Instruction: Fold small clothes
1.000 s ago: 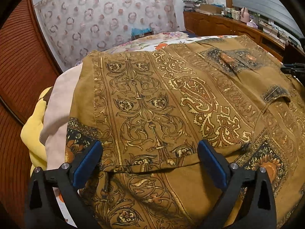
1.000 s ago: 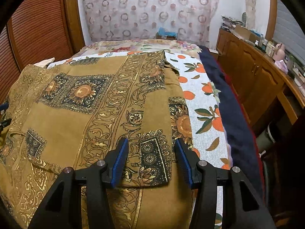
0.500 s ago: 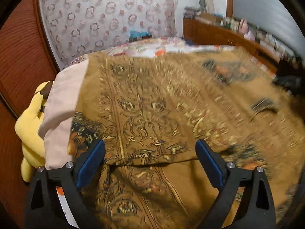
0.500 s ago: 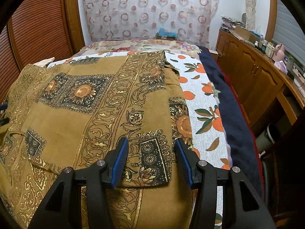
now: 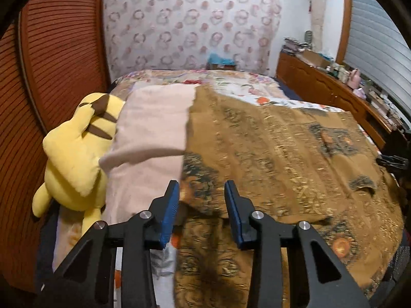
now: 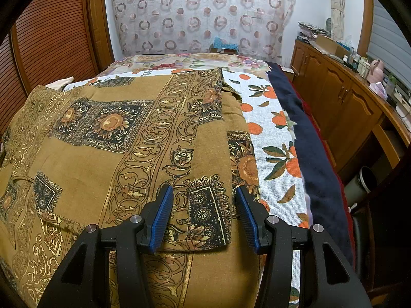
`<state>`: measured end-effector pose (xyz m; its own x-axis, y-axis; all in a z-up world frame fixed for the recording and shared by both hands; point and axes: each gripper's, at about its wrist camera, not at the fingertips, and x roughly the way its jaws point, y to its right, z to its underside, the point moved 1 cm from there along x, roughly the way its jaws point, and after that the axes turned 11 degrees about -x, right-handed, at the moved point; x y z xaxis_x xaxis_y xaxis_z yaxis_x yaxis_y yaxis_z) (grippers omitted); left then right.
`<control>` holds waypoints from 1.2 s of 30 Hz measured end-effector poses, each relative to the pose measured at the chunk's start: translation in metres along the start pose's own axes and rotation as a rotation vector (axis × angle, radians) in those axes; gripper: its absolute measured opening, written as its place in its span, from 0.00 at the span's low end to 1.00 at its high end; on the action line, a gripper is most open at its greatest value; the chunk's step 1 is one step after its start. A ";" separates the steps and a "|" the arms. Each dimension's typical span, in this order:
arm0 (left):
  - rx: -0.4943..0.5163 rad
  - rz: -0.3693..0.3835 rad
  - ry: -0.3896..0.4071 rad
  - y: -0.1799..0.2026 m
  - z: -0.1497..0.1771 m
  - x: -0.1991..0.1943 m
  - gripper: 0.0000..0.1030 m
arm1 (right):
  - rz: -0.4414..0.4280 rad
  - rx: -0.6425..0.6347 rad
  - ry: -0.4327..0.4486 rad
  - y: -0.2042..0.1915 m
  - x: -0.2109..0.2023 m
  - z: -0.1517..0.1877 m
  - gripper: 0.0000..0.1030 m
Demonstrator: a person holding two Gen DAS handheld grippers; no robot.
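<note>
Garment (image 5: 269,154) — the brown, gold-printed piece — lies spread across the bed (image 6: 280,159), part-folded, with a sleeve flap doubled in along its right edge. Far left, a yellow plush toy (image 5: 74,159) and a pale pink cloth (image 5: 151,131) sit right against the garment's left side, so you have little free room there; lift rather than drag. Your left claw (image 5: 201,213) has just been closing, its jaws about a third open with the near-left hem between them. That view is blurred, and you cannot tell whether the pads are pressing on the cloth. This looks like the pick-up for the next fold: get a firm pinch on that hem first, then carry it over toward the middle. Your right claw (image 6: 204,218) hangs half open over the folded sleeve end, holding nothing — the pads stand clear on both sides. Rightward there is bare orange-print bedsheet, then a dark blanket (image 6: 308,138) at the bed's edge.
</note>
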<state>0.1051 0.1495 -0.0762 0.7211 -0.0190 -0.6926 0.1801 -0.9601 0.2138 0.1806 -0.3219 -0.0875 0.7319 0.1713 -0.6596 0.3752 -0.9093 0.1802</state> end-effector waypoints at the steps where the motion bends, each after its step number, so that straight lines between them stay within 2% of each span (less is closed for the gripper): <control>1: -0.003 0.000 -0.003 -0.001 0.001 0.003 0.37 | 0.000 0.000 0.000 0.000 0.000 0.000 0.51; 2: -0.004 -0.001 -0.005 -0.002 0.002 0.004 0.36 | 0.000 0.000 0.000 0.000 0.000 0.000 0.51; 3: 0.000 -0.001 -0.005 -0.002 0.003 0.006 0.32 | 0.000 0.000 0.000 0.000 0.000 0.000 0.51; 6: 0.023 0.005 -0.002 0.001 0.005 0.007 0.06 | 0.000 0.000 0.000 0.000 0.000 0.000 0.51; 7: 0.030 0.010 0.006 0.004 0.005 0.006 0.04 | 0.001 0.000 0.000 0.000 0.000 0.000 0.51; 11: 0.052 0.041 0.044 0.014 0.002 -0.007 0.03 | 0.003 -0.001 0.000 0.000 0.000 0.000 0.50; 14: 0.062 0.065 0.048 0.021 -0.002 -0.012 0.03 | -0.005 -0.015 0.006 -0.001 -0.001 -0.001 0.39; 16: 0.063 0.082 0.051 0.025 -0.004 -0.017 0.03 | -0.007 -0.028 0.009 -0.004 -0.002 -0.001 0.15; 19: 0.046 0.134 0.079 0.029 -0.009 -0.035 0.03 | -0.013 -0.037 0.034 -0.006 -0.012 -0.004 0.04; 21: 0.039 0.155 0.097 0.030 -0.012 -0.046 0.03 | -0.048 -0.026 0.066 -0.004 -0.023 -0.008 0.03; 26: 0.030 0.189 0.138 0.032 -0.015 -0.070 0.02 | -0.072 -0.034 0.136 -0.003 -0.054 -0.014 0.03; 32: -0.002 0.216 0.171 0.025 -0.011 -0.089 0.02 | -0.104 -0.020 0.220 0.000 -0.099 -0.004 0.03; 36: -0.028 0.224 0.185 0.015 -0.002 -0.103 0.02 | -0.114 -0.016 0.243 0.002 -0.121 0.008 0.03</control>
<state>0.0351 0.1380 -0.0002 0.8542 -0.1765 -0.4891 0.0187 -0.9296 0.3682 0.0885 -0.3474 -0.0128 0.7990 0.3600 -0.4817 0.4704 -0.8732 0.1277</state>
